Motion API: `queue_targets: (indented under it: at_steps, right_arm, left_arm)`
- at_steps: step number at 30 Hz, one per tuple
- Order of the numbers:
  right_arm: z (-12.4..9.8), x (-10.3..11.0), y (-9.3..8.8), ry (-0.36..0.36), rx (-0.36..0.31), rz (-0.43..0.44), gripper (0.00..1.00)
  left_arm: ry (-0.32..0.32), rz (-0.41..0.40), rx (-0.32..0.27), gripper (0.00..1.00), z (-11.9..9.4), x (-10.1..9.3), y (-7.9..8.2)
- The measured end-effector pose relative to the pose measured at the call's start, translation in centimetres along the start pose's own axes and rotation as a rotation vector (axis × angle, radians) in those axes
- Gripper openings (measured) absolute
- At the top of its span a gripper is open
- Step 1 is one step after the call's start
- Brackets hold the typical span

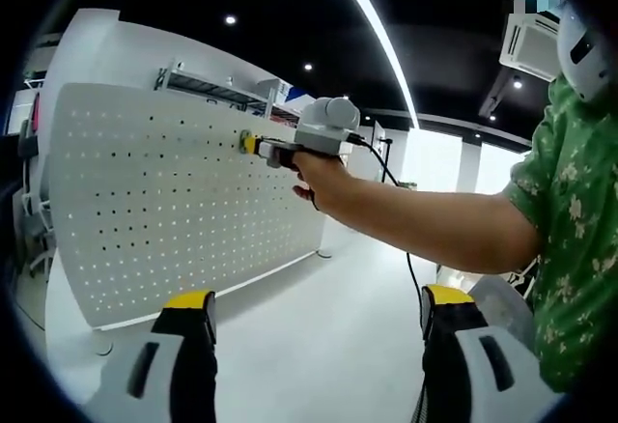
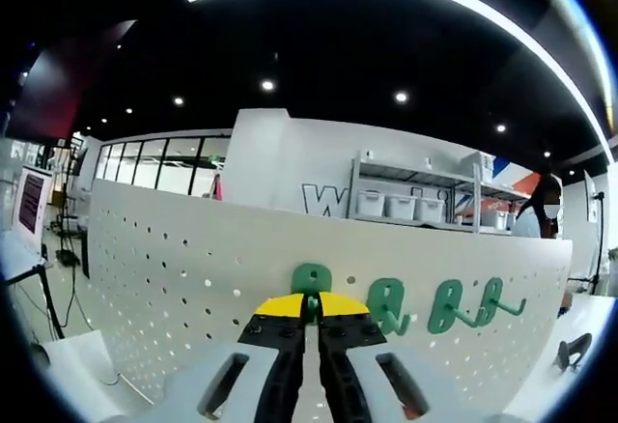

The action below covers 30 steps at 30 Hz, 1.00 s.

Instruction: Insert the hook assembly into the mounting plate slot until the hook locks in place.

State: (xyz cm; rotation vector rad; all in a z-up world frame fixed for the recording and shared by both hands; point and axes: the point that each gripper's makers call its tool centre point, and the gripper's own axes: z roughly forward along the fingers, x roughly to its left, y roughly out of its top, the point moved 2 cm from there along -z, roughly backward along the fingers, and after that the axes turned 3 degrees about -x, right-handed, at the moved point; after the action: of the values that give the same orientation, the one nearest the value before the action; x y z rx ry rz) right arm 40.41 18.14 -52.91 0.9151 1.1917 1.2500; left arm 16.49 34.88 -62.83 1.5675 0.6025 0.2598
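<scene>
A white perforated mounting plate (image 1: 145,211) stands upright on the floor. In the left gripper view, a person's hand holds my right gripper (image 1: 253,145) with its yellow tips against the plate's upper part. In the right gripper view, my right gripper (image 2: 311,305) is shut on a green hook (image 2: 311,281), which is pressed onto the plate (image 2: 174,259). Whether the hook sits in a slot is hidden by the jaws. Three more green hooks (image 2: 391,303) hang on the plate to the right. My left gripper (image 1: 319,302) stands open and holds nothing, well back from the plate.
A person's arm in a green patterned sleeve (image 1: 570,211) crosses from the right. Behind the plate is a shelf with white bins (image 2: 406,203). Another person (image 2: 541,209) stands at the far right. A black cable (image 1: 410,278) hangs below the arm.
</scene>
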Motion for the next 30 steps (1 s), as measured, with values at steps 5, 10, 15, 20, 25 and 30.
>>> queue_targets:
  at_steps: [5, 10, 15, 20, 25, 30]
  right_arm:
    - [0.01, 0.03, -0.05, 0.009, 0.003, 0.034, 0.06]
    - [0.05, -0.17, -0.12, 0.002, 0.005, 0.017, 0.05]
    - [0.05, 0.05, -0.13, 0.010, 0.002, 0.003, 0.01]
    - [0.05, -0.07, -0.11, 0.013, 0.007, 0.018, 0.01]
    - [0.28, -0.13, -0.05, 0.022, 0.037, 0.029, 0.01]
    - [-0.10, 0.11, 0.04, 0.037, 0.047, 0.034, 0.03]
  left_arm:
    - [0.006, 0.002, -0.002, 0.90, -0.09, 0.07, 0.11]
    - [0.008, 0.000, 0.003, 0.90, -0.17, 0.07, 0.01]
    - [0.007, 0.002, 0.004, 0.90, -0.02, 0.10, 0.01]
    - [0.004, 0.002, 0.000, 0.90, 0.11, 0.08, 0.11]
    - [0.005, 0.001, 0.006, 0.89, 0.08, 0.09, 0.01]
    - [-0.001, 0.003, 0.002, 0.89, 0.20, -0.07, 0.16]
